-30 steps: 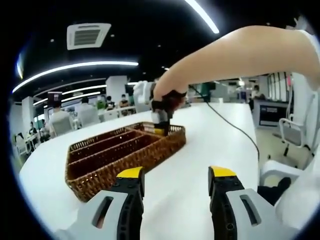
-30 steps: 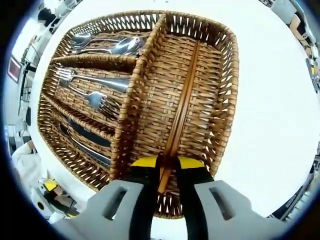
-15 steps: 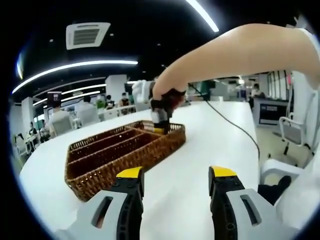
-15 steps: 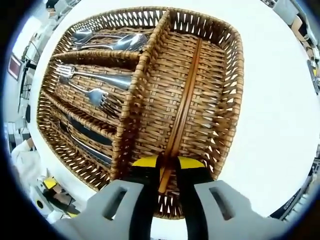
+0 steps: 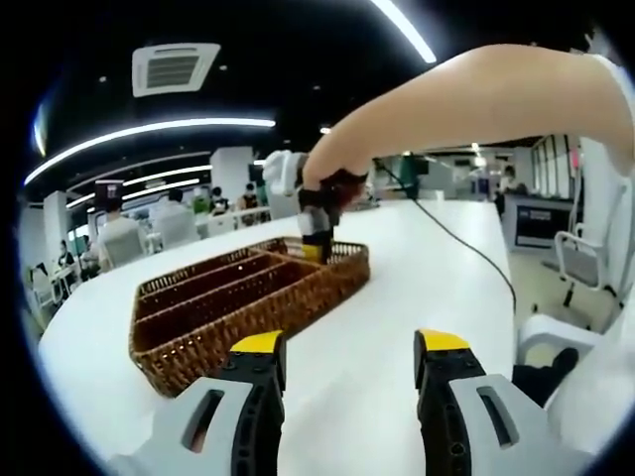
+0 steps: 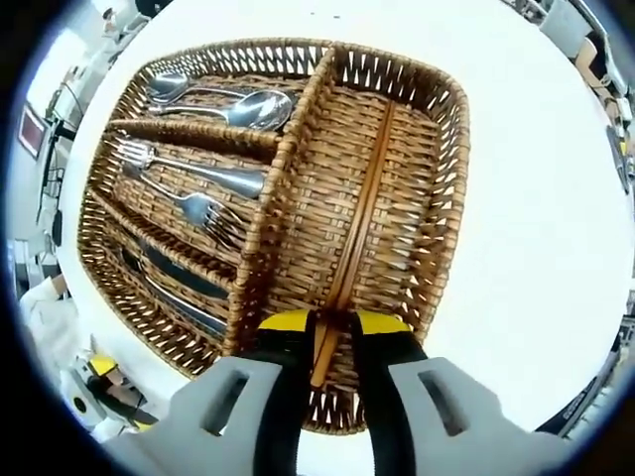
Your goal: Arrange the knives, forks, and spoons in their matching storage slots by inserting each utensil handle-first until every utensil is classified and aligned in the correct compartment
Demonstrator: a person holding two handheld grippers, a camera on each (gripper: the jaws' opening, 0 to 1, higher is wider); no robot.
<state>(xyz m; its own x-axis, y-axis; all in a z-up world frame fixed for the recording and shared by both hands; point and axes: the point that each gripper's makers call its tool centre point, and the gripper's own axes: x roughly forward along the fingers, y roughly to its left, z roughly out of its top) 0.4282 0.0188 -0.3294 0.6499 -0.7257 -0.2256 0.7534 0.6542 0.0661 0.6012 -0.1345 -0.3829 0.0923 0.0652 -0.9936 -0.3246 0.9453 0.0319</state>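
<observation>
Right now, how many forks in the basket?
2, both in the middle narrow slot of the basket in the right gripper view: one fork nearer the spoons, the other fork beside it nearer the knives. None visibly hidden.

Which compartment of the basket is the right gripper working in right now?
The wide cross compartment, the only one without cutlery. The right gripper is shut on a brown stick lying along it; the spoons, forks and knives lie in the three narrow slots beside it.

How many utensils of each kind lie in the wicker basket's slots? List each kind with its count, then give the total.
Spoons: 2
Forks: 2
Knives: 2
Wooden stick (held by the right gripper): 1
Total: 7, all in the wicker basket
</observation>
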